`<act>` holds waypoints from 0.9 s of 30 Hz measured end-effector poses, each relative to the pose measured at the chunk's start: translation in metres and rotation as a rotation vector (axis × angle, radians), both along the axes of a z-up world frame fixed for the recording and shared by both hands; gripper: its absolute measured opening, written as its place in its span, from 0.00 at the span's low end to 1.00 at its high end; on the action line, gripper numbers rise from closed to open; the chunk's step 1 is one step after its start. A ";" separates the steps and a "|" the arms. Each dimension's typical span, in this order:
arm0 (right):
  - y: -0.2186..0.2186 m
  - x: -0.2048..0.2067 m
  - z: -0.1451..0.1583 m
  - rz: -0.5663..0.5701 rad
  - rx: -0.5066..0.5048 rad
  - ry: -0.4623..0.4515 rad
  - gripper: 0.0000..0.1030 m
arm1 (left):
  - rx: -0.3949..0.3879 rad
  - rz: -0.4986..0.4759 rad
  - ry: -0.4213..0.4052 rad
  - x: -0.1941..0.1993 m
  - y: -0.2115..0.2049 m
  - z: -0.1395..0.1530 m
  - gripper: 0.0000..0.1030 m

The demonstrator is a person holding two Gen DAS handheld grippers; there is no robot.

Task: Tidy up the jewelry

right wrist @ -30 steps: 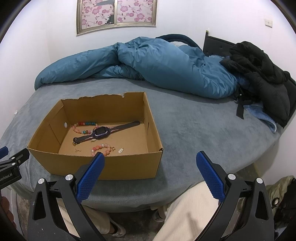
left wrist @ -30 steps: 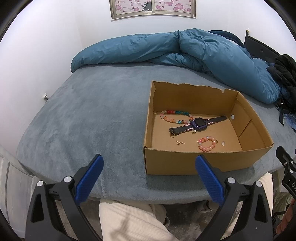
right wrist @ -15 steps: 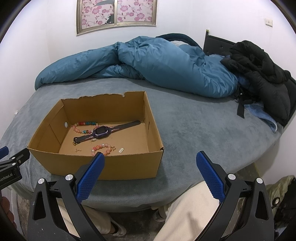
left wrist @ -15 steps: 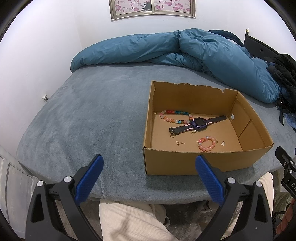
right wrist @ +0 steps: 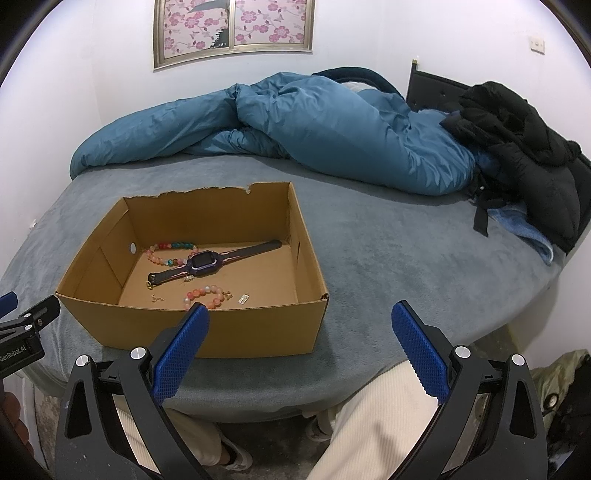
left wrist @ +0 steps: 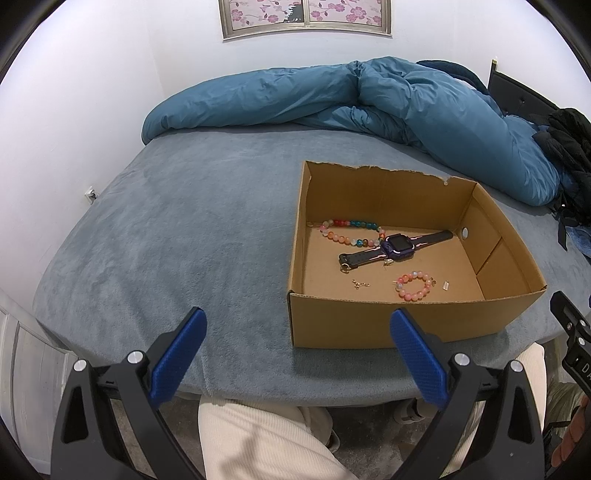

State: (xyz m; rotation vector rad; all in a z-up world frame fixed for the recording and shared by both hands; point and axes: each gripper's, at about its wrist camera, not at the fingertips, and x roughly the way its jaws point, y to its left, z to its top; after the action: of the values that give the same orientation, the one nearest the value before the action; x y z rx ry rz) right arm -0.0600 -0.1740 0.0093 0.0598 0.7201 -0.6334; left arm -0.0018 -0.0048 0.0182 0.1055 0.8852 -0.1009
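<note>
One cardboard box (left wrist: 406, 325) sits near the bed's (left wrist: 184, 240) near edge, holding one smartwatch (left wrist: 397, 245), one long multicoloured bead strand (left wrist: 349, 230), one pink bead bracelet (left wrist: 413, 286) and a few small gold pieces. A rumpled blue duvet (right wrist: 314, 136) lies far back; bare grey cover spreads left. The left gripper (left wrist: 295, 350) and the right gripper (right wrist: 299, 343) both gape wide, holding nothing.

Plain brown cardboard box (left wrist: 406, 325) on a grey-blue bed cover (left wrist: 184, 240). Inside: long bead strand (left wrist: 349, 230) in pink, orange, red and teal; small bracelet (left wrist: 413, 286) in pink and orange; watch (left wrist: 395, 247) with purple case, black strap edged pink. Teal-blue duvet (right wrist: 295, 129), black jacket (right wrist: 524, 140). Pink blossom picture (right wrist: 236, 29) in silver frame. Grippers with textured blue pads (right wrist: 181, 350) on black frames.
</note>
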 end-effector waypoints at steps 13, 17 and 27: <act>0.001 0.000 0.000 0.000 0.001 0.002 0.92 | 0.000 0.000 0.001 0.000 0.000 0.000 0.95; 0.001 0.000 0.000 0.001 0.001 0.001 0.92 | 0.000 -0.001 0.001 0.000 0.000 0.000 0.95; 0.001 0.001 0.001 0.002 0.003 0.003 0.92 | -0.001 -0.001 0.001 0.000 0.001 0.000 0.95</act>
State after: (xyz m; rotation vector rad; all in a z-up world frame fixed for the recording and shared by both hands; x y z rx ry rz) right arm -0.0593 -0.1735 0.0099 0.0606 0.7241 -0.6312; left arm -0.0014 -0.0039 0.0182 0.1055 0.8866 -0.1025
